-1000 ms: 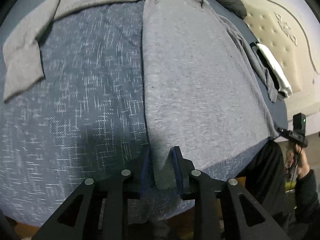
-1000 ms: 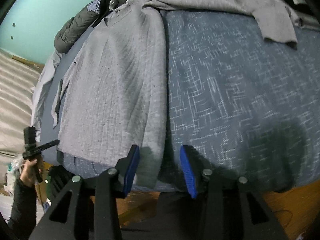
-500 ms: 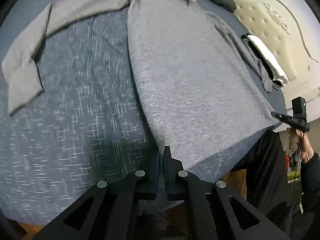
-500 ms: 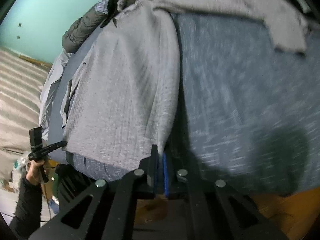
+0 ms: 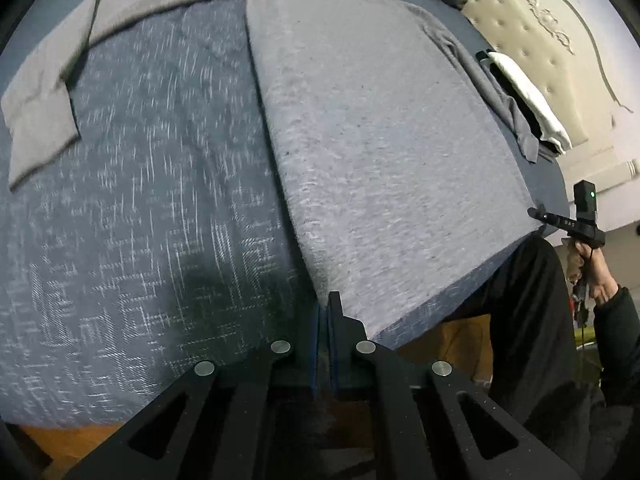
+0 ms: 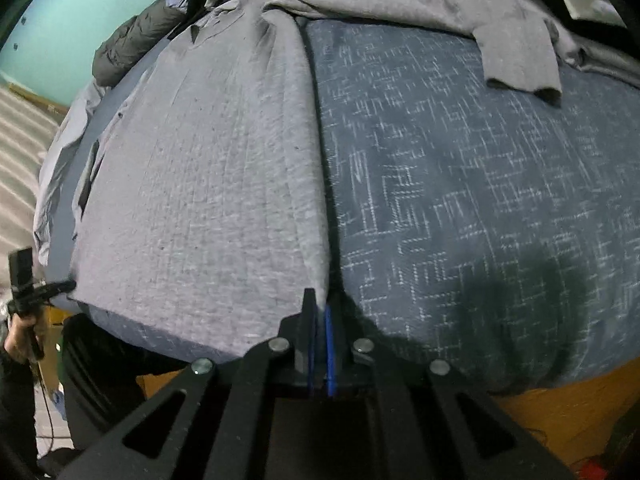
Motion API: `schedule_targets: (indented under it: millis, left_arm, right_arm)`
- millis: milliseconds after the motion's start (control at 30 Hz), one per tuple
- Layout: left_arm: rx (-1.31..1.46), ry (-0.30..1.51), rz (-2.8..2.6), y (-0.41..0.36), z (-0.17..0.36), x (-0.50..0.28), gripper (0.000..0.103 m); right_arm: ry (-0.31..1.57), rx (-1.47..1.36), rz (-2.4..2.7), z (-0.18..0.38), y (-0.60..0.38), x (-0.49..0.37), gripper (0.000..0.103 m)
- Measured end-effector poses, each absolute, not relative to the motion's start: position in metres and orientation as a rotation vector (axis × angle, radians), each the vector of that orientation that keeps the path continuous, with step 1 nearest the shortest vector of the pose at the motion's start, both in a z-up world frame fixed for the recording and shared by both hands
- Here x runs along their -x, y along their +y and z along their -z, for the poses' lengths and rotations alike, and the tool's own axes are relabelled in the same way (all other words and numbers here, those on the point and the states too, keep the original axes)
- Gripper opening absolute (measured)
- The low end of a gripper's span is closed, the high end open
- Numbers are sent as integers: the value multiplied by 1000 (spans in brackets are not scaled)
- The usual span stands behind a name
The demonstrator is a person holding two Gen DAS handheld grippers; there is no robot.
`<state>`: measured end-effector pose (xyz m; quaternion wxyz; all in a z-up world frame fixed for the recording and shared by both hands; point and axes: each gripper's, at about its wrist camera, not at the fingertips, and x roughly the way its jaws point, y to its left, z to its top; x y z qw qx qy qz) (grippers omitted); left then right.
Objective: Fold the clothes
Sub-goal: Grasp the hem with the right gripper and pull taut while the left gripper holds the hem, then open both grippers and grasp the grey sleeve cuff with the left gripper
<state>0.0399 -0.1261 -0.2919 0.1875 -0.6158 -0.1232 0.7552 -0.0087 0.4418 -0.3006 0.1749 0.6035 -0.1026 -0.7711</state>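
A grey long-sleeved shirt (image 5: 380, 152) lies flat on a blue patterned bed cover (image 5: 140, 220), hem toward me. My left gripper (image 5: 324, 306) is shut on the hem's left corner, which is pulled into a taut ridge. One sleeve (image 5: 48, 92) stretches out to the left. In the right wrist view the same shirt (image 6: 208, 184) fills the left half, and my right gripper (image 6: 318, 300) is shut on its right hem corner, lifted to a point. The other sleeve (image 6: 512, 48) lies bent at the upper right. Each view shows the opposite gripper at the frame's edge.
The bed's near edge drops to an orange-brown floor (image 6: 560, 404). A dark jacket (image 6: 132, 44) and other clothes are piled at the far side. A white folded cloth (image 5: 532, 100) lies by the tufted beige headboard (image 5: 540, 40). A person's black-clad legs (image 5: 532, 320) stand by the bed.
Both grippers went from open around the hem corners to shut on them. The corners are now pulled up into ridges and the views have shifted slightly.
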Motion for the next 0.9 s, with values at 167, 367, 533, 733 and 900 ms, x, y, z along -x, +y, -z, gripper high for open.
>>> schedule_targets:
  millis: [167, 367, 533, 733, 900]
  left_arm:
    - [1735, -391, -2102, -128, 300, -40, 3]
    - [1735, -395, -2106, -129, 302, -33, 7]
    - [1699, -434, -2203, -153, 283, -23, 17]
    - [1626, -605, -2446, -223, 256, 2, 47]
    - [1629, -693, -2609, -269, 251, 25, 50]
  right_arm:
    - [-292, -1703, 2186, 302, 444, 10, 3]
    - [-266, -1678, 2190, 301, 442, 11, 7]
    - [-249, -1642, 2264, 280, 449, 16, 14]
    - [-345, -1463, 2378, 252, 456, 28, 34]
    - [-426, -1387, 2387, 248, 440, 48, 35]
